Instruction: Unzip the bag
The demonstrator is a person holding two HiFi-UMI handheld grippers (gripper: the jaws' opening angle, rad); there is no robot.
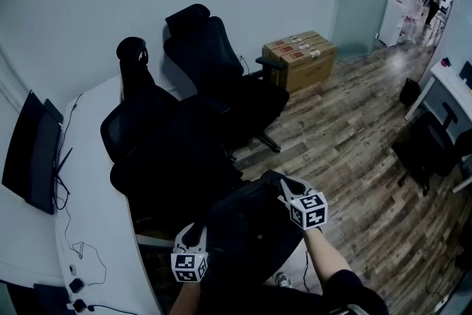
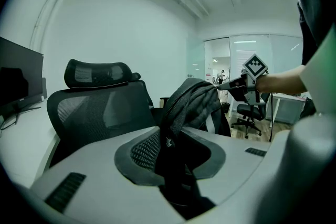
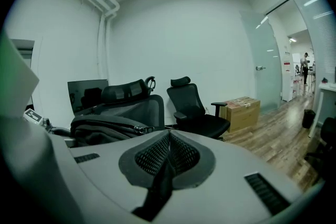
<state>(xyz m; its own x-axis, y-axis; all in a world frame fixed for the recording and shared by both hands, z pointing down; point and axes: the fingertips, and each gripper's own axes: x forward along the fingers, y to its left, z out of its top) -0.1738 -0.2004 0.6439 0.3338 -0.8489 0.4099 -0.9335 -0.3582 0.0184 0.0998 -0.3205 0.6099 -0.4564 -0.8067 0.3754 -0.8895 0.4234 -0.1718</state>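
Observation:
I hold a black bag (image 1: 247,232) up in front of me between both grippers, above a black office chair (image 1: 158,158). My left gripper (image 1: 195,234) is shut on a fold of the bag's fabric (image 2: 173,128) at its near left edge. From there the bag (image 2: 194,102) stretches away to my right gripper (image 2: 227,85) at its far end. My right gripper (image 1: 286,187) is shut, with a thin black strip (image 3: 160,181) pinched between its pads, seemingly the zipper pull. In the right gripper view the bag (image 3: 102,127) lies to the left with a metal slider (image 3: 139,129) showing.
A second black office chair (image 1: 221,70) stands behind the first. A white desk (image 1: 92,210) with a monitor (image 1: 31,151) and cables runs along the left. Cardboard boxes (image 1: 299,59) sit by the wall; another chair (image 1: 428,151) stands on the wood floor at right.

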